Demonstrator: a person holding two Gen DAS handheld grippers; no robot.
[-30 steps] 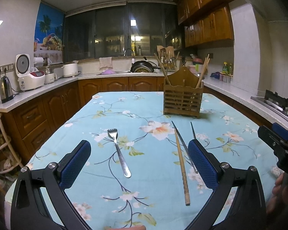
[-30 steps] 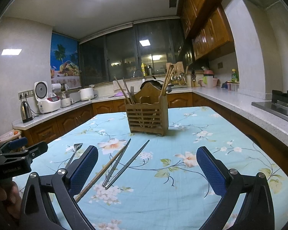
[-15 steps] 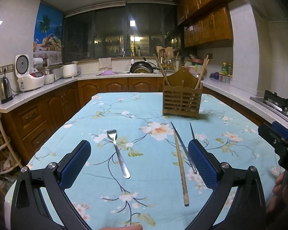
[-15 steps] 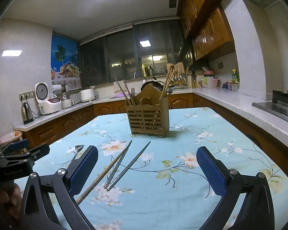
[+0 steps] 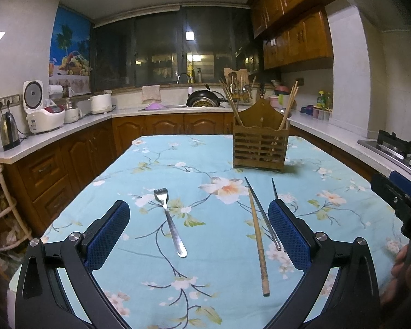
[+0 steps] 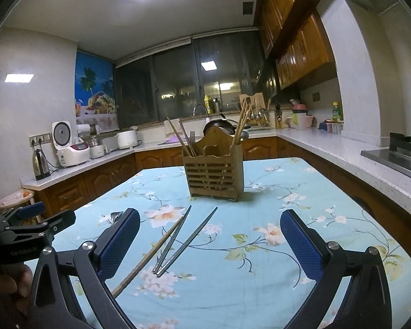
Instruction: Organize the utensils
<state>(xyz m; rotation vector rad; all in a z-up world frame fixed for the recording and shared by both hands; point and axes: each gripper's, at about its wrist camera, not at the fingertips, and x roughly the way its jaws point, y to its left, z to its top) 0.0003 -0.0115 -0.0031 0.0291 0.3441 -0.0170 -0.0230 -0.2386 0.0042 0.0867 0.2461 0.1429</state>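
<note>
Left wrist view: the left gripper (image 5: 198, 229) is spread wide above the fork (image 5: 169, 219), bare tablecloth (image 5: 139, 263) around it. Right wrist view: the right gripper (image 6: 209, 242) gapes empty over two metal chopsticks (image 6: 182, 242) and a wooden chopstick (image 6: 148, 257), the wooden holder (image 6: 213, 176) beyond, mid-table.

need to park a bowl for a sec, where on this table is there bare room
Free cloth: right of the two metal chopsticks out to the tablecloth's right edge; also left of the wooden utensil holder, beyond the fork. Crowded: the near middle, where the fork, wooden chopstick and metal chopsticks lie between both open grippers, left gripper, right gripper.
</note>
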